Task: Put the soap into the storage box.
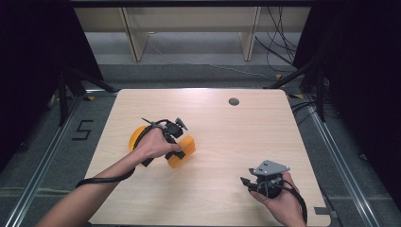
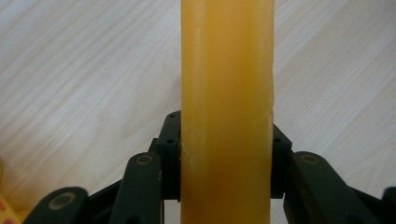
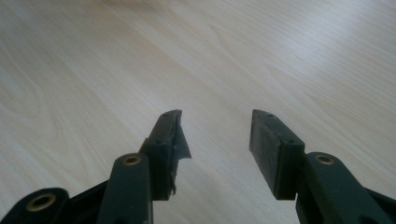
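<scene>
the orange block (image 1: 183, 150) sits left of centre in the high view, on the pale wooden table (image 1: 222, 127), and the left gripper (image 1: 176, 142) is on it. in the left gripper view the same block (image 2: 227, 112) runs as a tall yellow-orange bar up the middle of the frame, with the two black jaws pressed against its sides low down, so the claw is clamped on the block. whether the block is resting on the table or just raised off it i cannot tell; the wood grain lies close behind it.

just behind the left hand (image 1: 152, 144), toward the left of the high view, a rounded orange piece (image 1: 137, 137) peeks out; most of it is hidden by the hand and its exact shape is unclear. a sliver of yellow with reddish dots shows at the lower left corner of the left gripper view, too little to name.

the right gripper (image 1: 246, 182) is low and right in the high view, well apart from the block, held in the right hand (image 1: 279, 201) with its grey plate on top. in the right gripper view its jaws stand apart with bare table between them, holding nothing.

as a judgement: the grasp on the block looks done, and carrying or placing it is what remains. the right gripper seems idle, not yet part of the work.
</scene>
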`<state>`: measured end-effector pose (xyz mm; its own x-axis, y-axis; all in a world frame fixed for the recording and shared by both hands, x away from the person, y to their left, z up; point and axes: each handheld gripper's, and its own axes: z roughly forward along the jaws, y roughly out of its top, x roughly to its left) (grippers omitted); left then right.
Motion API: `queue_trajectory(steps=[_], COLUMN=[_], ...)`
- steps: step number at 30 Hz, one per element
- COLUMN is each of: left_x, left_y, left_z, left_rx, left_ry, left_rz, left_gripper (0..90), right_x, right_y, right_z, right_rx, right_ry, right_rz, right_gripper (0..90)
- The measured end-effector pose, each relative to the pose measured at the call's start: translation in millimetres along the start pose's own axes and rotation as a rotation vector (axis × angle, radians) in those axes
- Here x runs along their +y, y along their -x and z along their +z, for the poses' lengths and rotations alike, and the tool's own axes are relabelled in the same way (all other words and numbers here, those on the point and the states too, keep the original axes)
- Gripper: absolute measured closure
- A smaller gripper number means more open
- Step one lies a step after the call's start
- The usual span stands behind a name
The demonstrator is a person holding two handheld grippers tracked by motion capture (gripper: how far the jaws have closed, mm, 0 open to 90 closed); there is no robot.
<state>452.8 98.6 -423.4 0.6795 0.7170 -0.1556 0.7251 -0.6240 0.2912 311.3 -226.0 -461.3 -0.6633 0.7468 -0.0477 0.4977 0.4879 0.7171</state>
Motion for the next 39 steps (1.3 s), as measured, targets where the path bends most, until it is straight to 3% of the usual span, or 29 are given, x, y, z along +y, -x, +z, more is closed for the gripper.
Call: queue_trajectory(steps=[1,3,7,10,14,18,39], left_x=[-1.3,-1.8,-3.4,-4.4,-4.7,-3.6,-3.4], left_y=[-2.8,-4.4,-8.3,-11.2,-11.3,-13.4,-26.4], left_z=[-5.6,-8.2,-16.2,-22.3,-24.5,-24.7,-35.7], left_rx=[0.005,0.012,0.038,0.053,0.083,0.081,0.106], left_ry=[0.004,0.005,0.020,0.027,0.021,0.019,-0.024], left_rz=[-0.024,-0.026,-0.075,-0.113,-0.143,-0.176,-0.213], left_gripper=[60.5,60.5,60.5,60.5,60.5,60.5,60.5], right_x=[-0.3,-0.3,-0.3,-0.4,-0.5,-0.5,-0.1], right_y=[0.8,0.9,-0.8,1.4,1.4,0.5,0.2], right_z=[0.4,0.6,-0.3,1.3,1.5,1.4,0.2], right_rx=[0.001,0.001,-0.003,-0.004,0.004,0.005,-0.003], right_ry=[0.003,0.004,-0.003,0.013,0.010,0.003,0.010], right_rz=[-0.005,-0.005,0.024,-0.003,-0.008,0.002,0.013], right_gripper=[53.7,53.7,53.5,53.4,53.1,53.0,52.5])
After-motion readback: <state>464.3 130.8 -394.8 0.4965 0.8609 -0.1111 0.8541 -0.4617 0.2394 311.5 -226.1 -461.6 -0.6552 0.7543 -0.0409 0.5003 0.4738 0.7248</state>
